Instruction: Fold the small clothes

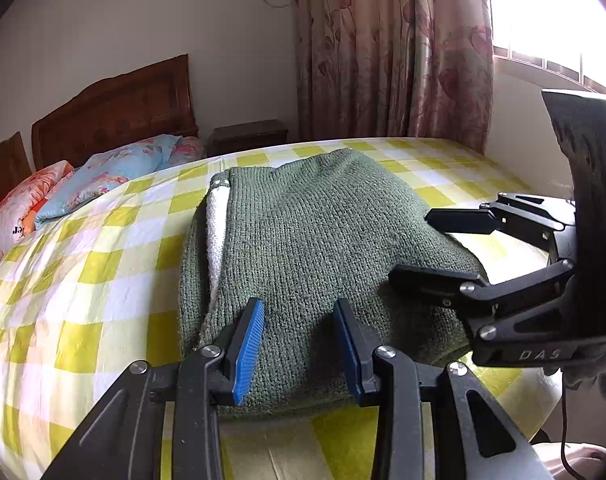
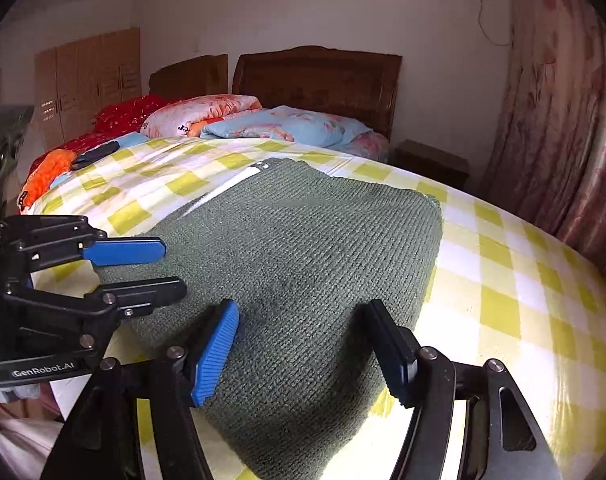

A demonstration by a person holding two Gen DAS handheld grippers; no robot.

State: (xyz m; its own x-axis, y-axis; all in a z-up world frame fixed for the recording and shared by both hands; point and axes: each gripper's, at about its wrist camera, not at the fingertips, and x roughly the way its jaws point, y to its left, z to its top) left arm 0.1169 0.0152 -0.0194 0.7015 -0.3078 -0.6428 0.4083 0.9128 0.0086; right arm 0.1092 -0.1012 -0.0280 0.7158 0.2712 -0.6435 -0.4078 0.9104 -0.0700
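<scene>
"DAS" in pale letters on black body of right tongs (image 1: pixel 423 250), seen from left wrist view, at right. "GenRobot.AI" in white on black body of left tongs (image 2: pixel 163 270), seen from right wrist view, near left. Pink floral pillow (image 2: pixel 201 114) at far end of bed carries black lettering, partly hidden, not readable.

The sweater (image 1: pixel 315 248) in the middle is dark green knit with a white strip (image 1: pixel 217 232) on its left. The bed sheet (image 1: pixel 83 280) has yellow and white squares. Pillows (image 2: pixel 287 124) at the top are light blue and pink with flowers. The curtain (image 1: pixel 395 52) is pink with flowers.
</scene>
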